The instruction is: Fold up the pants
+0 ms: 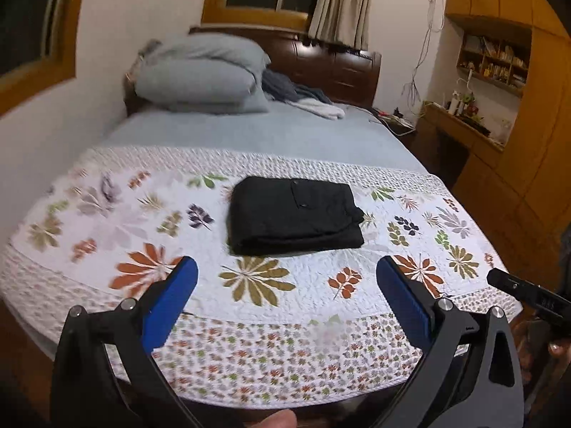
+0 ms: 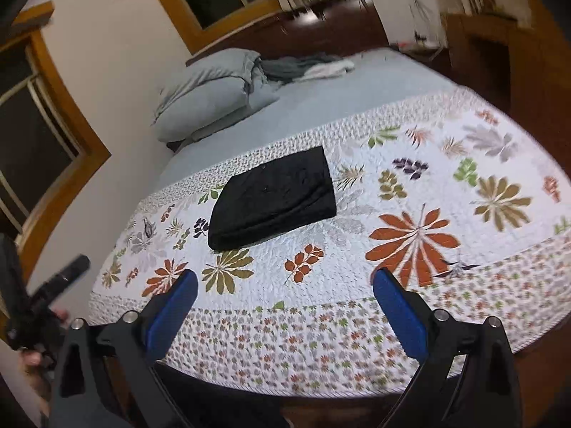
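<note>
the black pants (image 1: 294, 214) lie folded in a neat flat pile on the flowery quilt (image 1: 107, 221). the left gripper (image 1: 285, 278) and right gripper (image 2: 285, 285) hang near it, both spread wide and holding nothing, so the folding looks done.

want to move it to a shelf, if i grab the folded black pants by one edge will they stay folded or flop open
The black pants are soft cloth in loose stacked layers, so one-edge lifting would likely let them droop and unfold. On the textured quilt, pushing probably bunches the layers. Scooping under the whole bundle seems safer.
</note>
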A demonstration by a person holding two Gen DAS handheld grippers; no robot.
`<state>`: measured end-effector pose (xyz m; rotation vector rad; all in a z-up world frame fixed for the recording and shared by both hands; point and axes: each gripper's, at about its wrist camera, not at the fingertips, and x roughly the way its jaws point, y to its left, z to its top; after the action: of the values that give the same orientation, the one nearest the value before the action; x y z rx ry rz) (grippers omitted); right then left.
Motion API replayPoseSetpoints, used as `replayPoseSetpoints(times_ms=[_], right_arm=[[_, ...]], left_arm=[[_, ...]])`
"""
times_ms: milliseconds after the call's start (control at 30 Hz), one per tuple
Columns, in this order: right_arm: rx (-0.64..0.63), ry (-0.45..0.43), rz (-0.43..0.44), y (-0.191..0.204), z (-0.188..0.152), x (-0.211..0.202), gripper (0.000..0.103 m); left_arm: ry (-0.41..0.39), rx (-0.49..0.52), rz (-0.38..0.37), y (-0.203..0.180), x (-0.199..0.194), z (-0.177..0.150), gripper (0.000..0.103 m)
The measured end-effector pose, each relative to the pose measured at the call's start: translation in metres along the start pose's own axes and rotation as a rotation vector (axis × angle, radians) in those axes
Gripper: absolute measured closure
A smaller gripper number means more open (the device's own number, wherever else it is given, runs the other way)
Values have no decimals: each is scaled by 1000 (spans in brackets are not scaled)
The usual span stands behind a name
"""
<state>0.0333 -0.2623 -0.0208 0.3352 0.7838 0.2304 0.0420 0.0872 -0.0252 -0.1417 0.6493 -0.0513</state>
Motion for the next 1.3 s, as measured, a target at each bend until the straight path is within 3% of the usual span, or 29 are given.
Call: replayPoseSetpoints(times_ms=[300, 667, 1033, 1300], right_arm=[[-179, -79, -32, 59, -15, -65, 4], [-255, -113, -30, 92, -29, -105, 4], [-311, -138, -64, 107, -41, -124, 4], [-322, -118, -30, 108, -34, -108, 4]], left_arm=[[-7, -5, 97, -25, -63, -10, 3], [-57, -35, 101, -40, -115, -15, 3], [-51, 4, 126, -57, -126, -28, 3], [-23, -19, 139, -54, -115, -29, 3]])
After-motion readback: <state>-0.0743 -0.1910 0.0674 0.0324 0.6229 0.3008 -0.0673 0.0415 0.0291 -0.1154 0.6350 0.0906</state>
